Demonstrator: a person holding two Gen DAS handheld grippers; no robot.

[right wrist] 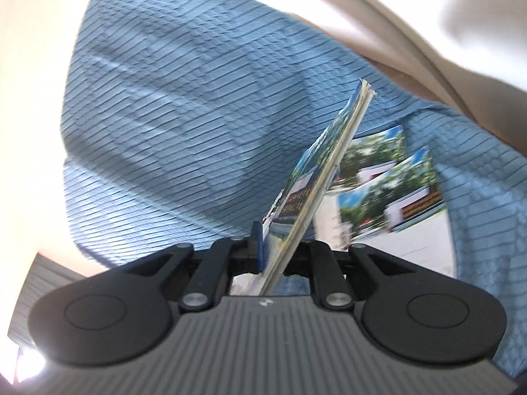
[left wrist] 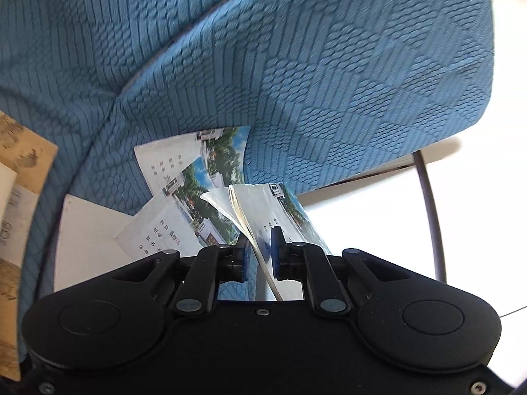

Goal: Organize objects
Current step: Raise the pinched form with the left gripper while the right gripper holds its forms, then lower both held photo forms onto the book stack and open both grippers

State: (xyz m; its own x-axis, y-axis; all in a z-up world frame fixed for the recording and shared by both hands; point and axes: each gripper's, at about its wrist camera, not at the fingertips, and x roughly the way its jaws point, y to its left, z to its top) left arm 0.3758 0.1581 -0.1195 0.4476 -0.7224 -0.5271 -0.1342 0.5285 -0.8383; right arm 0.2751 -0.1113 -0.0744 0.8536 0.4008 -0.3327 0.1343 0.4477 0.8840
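The left claw (left wrist: 258, 250) is clenched on a thin booklet (left wrist: 263, 210), its blue pads (left wrist: 278, 247) pressing the lower edge while the pages fan up toward the centre of the frame. The right claw (right wrist: 280, 247) grasps a booklet too (right wrist: 316, 177); only its left blue pad (right wrist: 258, 247) shows, the other being hidden behind the cover, and the booklet rises tilted toward the upper right. Whether both claws grip the same booklet cannot be told.

Just beyond the left claw, two more booklets (left wrist: 191, 177) with the same tree-and-building cover photo lie overlapping, left of centre. They rest partly on the blue quilted cover (left wrist: 296, 65) and partly on a white sheet (left wrist: 89, 230) at lower left. In the right wrist view the same pair (right wrist: 382, 177) sits at centre right, blurred.

The blue cover, patterned in ribbed and pebbled diamonds, drapes over a padded seat and fills most of both views. A tan printed paper (left wrist: 23, 151) lies at the left edge of the left view. At the right of that view a dark curved metal tube (left wrist: 431, 204) stands before a bright white floor (left wrist: 477, 197). In the right wrist view, pale beige wall (right wrist: 33, 65) shows at upper left and right.
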